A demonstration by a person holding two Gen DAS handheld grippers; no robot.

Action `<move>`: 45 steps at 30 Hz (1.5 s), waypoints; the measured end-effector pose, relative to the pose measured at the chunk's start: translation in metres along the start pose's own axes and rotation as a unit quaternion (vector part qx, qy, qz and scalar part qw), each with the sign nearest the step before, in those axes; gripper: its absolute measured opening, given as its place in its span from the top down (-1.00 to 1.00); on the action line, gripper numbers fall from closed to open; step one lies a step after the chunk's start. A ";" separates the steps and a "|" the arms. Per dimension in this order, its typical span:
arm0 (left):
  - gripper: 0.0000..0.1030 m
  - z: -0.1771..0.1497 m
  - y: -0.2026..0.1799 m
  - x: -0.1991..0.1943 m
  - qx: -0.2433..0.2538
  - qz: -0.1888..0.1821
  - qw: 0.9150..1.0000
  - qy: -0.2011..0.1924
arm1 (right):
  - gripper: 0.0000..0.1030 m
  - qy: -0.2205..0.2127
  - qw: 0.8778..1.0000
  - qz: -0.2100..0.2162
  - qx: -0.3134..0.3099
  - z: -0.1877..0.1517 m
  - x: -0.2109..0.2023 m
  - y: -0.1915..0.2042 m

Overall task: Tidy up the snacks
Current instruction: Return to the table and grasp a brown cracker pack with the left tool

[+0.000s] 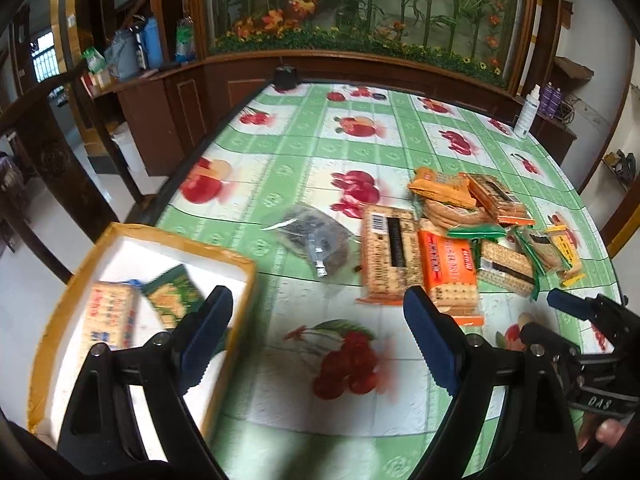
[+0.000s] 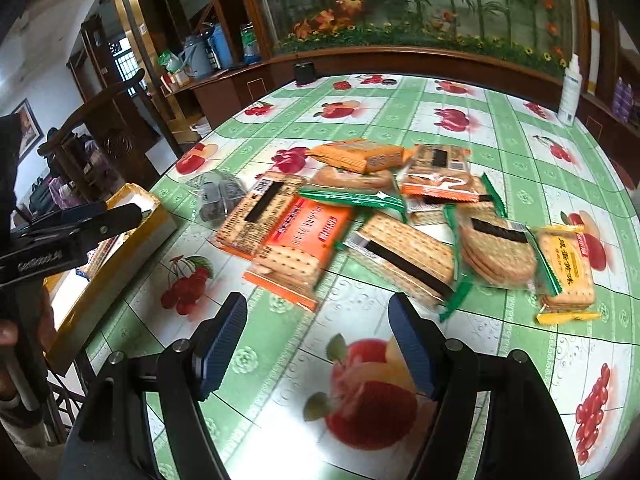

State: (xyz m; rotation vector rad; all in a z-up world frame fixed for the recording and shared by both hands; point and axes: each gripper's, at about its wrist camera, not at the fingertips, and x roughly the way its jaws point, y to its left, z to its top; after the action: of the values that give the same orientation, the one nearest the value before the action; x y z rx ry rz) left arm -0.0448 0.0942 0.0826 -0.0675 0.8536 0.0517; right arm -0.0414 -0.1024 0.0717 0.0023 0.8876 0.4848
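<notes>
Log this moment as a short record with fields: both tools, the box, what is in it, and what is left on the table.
left tool: open, empty, above the table between box and pile
right tool: open, empty, facing the snack pile
box: yellow-rimmed, white inside, at the table's left edge
in box: a red-and-blue cracker pack and a green cracker pack
on table: a pile of cracker packs, including an orange pack and a yellow pack; a clear bag of dark contents lies apart from the pile
also: white bottle

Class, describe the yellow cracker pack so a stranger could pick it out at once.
Start at the table with its fruit-print cloth and find the snack pile. Go to the pile's right end. There lies the yellow pack, the only yellow wrapper; its neighbours are orange or green-edged.
</notes>
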 end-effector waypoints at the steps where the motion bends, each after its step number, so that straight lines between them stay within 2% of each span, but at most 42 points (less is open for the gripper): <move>1: -0.70 0.002 -0.005 0.005 0.001 -0.004 1.000 0.004 | -0.42 0.000 1.000 0.000 0.002 -0.001 0.000 -0.002; 9: -0.70 0.016 -0.040 0.049 0.016 -0.023 0.999 0.036 | -0.42 0.004 1.000 0.008 0.016 -0.008 0.000 -0.021; 17: -0.70 0.026 -0.054 0.087 0.020 -0.038 0.997 0.069 | -0.42 0.007 0.999 0.009 0.045 -0.010 0.000 -0.043; 23: -0.70 0.029 -0.050 0.087 0.024 -0.032 0.997 0.064 | -0.42 0.009 0.999 0.018 0.040 -0.003 0.003 -0.039; 31: -0.70 0.029 -0.059 0.104 0.063 -0.018 0.995 0.080 | -0.42 0.020 0.999 0.022 0.026 0.002 0.016 -0.027; 34: -0.70 0.034 -0.052 0.109 0.059 -0.019 0.995 0.083 | -0.42 0.022 0.999 0.020 0.028 0.001 0.016 -0.030; 36: -0.72 0.035 -0.044 0.113 0.062 -0.006 0.994 0.085 | -0.42 0.023 0.999 0.020 0.033 0.001 0.016 -0.033; 38: -0.70 0.033 -0.036 0.117 0.041 -0.011 0.994 0.098 | -0.42 0.021 0.999 0.020 0.036 0.002 0.015 -0.037; 40: -0.69 0.029 -0.035 0.122 0.029 -0.036 0.992 0.119 | -0.42 0.020 0.999 0.021 0.039 0.003 0.015 -0.038; 43: -0.69 0.025 -0.048 0.121 0.058 -0.022 0.992 0.111 | -0.42 0.021 0.999 0.023 0.040 0.004 0.016 -0.036; 45: -0.69 0.028 -0.048 0.122 0.055 -0.024 0.992 0.112 | -0.43 0.022 0.999 0.024 0.038 0.006 0.017 -0.033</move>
State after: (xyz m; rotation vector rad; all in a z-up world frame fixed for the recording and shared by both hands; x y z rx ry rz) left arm 0.0596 0.0511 0.0103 0.0101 1.0782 -0.0488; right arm -0.0151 -0.1235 0.0564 0.0821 0.9501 0.4968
